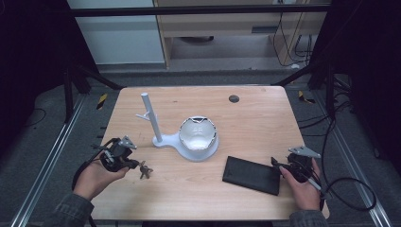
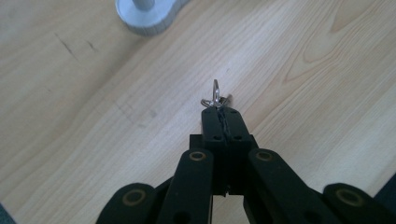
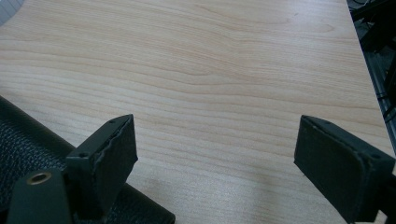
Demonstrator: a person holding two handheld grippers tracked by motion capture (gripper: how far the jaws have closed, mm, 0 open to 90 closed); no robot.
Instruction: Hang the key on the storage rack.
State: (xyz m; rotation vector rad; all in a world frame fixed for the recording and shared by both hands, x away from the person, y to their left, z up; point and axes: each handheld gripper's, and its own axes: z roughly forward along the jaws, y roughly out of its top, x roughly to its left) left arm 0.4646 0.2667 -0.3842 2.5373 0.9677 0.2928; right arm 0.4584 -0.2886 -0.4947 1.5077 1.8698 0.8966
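A lab; black rig frame (image 1: 198, 10), trailing cables (image 1: 352, 189).

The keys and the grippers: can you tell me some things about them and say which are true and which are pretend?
1. The left gripper has its jaws shut on the keys. True.
2. The right gripper is holding the black wallet. False: its jaws stand wide open with nothing between them, and the wallet lies on the table beside it.
3. The keys hang on the white stand. False: they are in the left gripper's jaws, apart from the stand.
4. A white bowl sits on the stand's base. True.
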